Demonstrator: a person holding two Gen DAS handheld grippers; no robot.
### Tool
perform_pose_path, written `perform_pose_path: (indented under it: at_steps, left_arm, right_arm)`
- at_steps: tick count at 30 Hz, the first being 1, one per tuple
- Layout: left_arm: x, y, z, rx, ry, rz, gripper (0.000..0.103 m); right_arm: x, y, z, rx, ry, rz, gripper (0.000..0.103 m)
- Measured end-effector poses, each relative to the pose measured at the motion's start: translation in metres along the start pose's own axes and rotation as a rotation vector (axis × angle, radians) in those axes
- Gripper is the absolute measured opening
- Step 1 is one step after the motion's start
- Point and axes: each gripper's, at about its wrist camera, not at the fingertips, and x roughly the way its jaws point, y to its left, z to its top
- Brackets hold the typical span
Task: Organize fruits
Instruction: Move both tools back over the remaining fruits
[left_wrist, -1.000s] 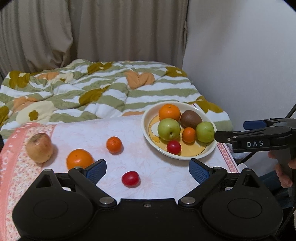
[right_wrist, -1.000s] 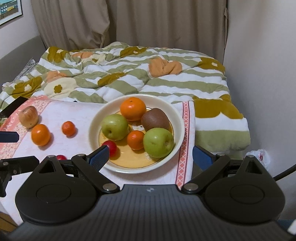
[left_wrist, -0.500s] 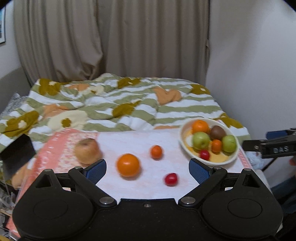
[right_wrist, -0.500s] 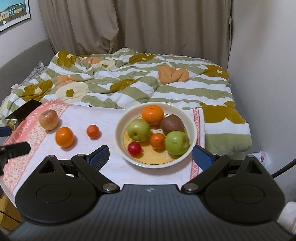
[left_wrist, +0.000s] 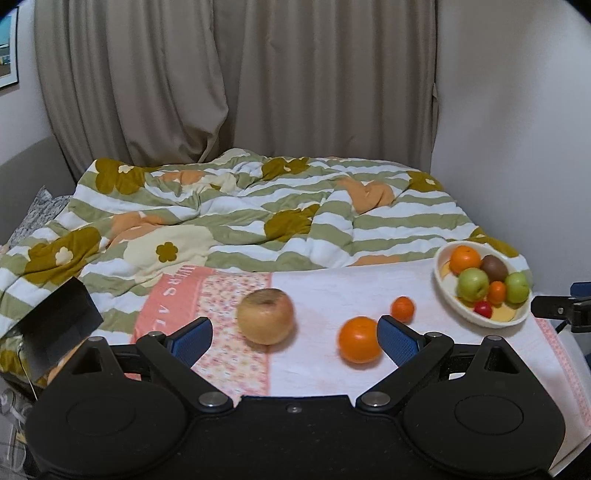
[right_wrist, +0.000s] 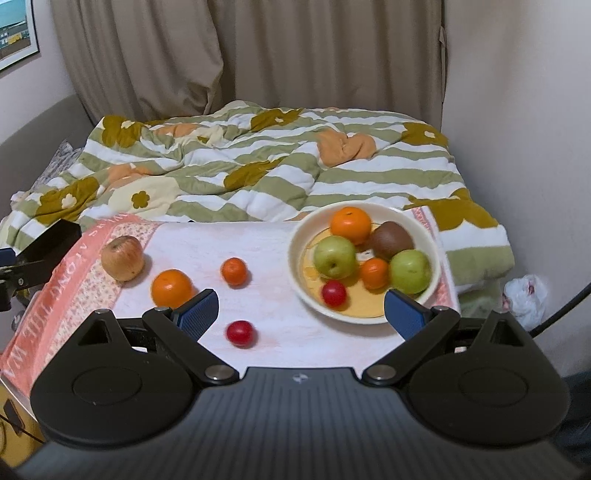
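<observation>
In the right wrist view, going from the left edge, 4 fruits lie loose on the tabletop (right_wrist: 280, 243): a pale brown apple (right_wrist: 122, 258), a big orange (right_wrist: 171, 288), a small mandarin (right_wrist: 234, 271) and a small red fruit (right_wrist: 240, 333) lower in the frame. In the right half stands the bowl (right_wrist: 301, 266), which holds 6 fruits already.

The left hand-held gripper (left_wrist: 294, 334) is wide open and holds nothing; in its own view the apple sits between its blue pads, a little left of centre, and the orange is just beside the right pad. The right hand-held gripper (right_wrist: 301, 312) is also wide open and empty, with the red fruit between its pads.

I judge the step is to pick 1 loose fruit for the bowl. To do it well, centre the fruit between the pads before closing, come down low so the pads meet its widest part, and close gently, because round fruit can roll away. Put it into the free lower part of the bowl.
</observation>
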Motion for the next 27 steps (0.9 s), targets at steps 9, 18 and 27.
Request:
perform_pose_path:
  at_steps: [9,18,27]
  left_arm:
    - [0.043,0.056,0.007,0.062,0.034,-0.079,0.098]
    - [0.105,0.079,0.009,0.103,0.109,-0.156,0.098]
    - [0.152,0.076,0.010,0.049,0.191,-0.213,0.097]
  right_arm:
    - [0.030,0.069,-0.010,0.015,0.005,-0.045,0.103]
    - [0.083,0.123,-0.021,-0.046,0.035,-0.035,0.103]
    - [0.136,0.143,-0.026,-0.102,0.102,-0.015,0.103]
